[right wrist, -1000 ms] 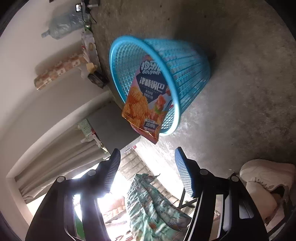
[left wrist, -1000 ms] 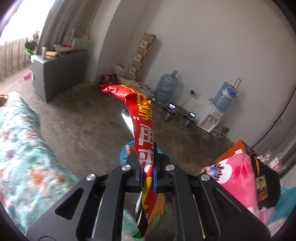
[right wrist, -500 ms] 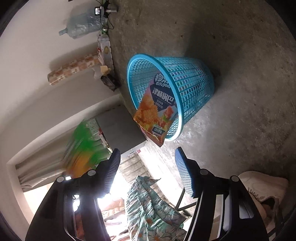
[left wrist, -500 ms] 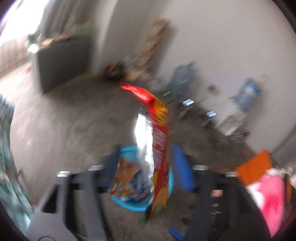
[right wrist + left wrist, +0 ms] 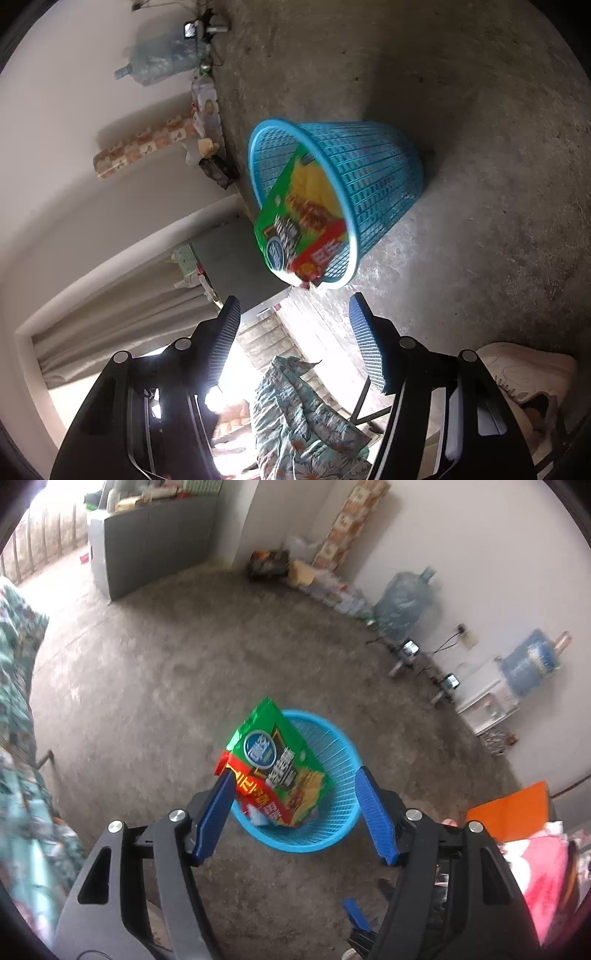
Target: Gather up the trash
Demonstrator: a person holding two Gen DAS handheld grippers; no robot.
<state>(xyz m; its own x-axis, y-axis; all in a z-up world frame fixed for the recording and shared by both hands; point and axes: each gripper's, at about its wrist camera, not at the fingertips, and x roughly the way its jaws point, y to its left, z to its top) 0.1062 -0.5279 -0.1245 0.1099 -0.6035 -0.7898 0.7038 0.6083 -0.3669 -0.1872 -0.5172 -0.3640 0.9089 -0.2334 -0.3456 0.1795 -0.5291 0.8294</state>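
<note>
**Snack wrappers in the blue basket, both grippers empty**

Left wrist view: the left gripper (image 5: 293,814) pointed steeply down at the blue mesh basket (image 5: 334,827), which stood on the bare concrete floor (image 5: 155,672). Its jaws had just been opening and stood wide apart with nothing between them. A green snack bag (image 5: 279,755) lay tilted in the mouth of the basket, its upper corner sticking up above the far rim. A red wrapper (image 5: 255,792) lay just under the green bag's near edge, with one end poking over the rim beside the gripper's left blue pad. Along the wall stood two large water bottles (image 5: 404,605), one of them on a white dispenser, and a grey cabinet (image 5: 147,542) filled the far corner.

Right wrist view: the right gripper (image 5: 293,334) was rolled so that the room looked tipped sideways. Its jaws were apart and empty, well short of the basket (image 5: 373,177). The green bag (image 5: 295,206) leaned against the inside wall, with the red wrapper (image 5: 319,256) at the rim next to it. A pale shoe (image 5: 524,367) showed at the lower right edge, and a floral cloth (image 5: 303,417) lay below the gripper.
</note>
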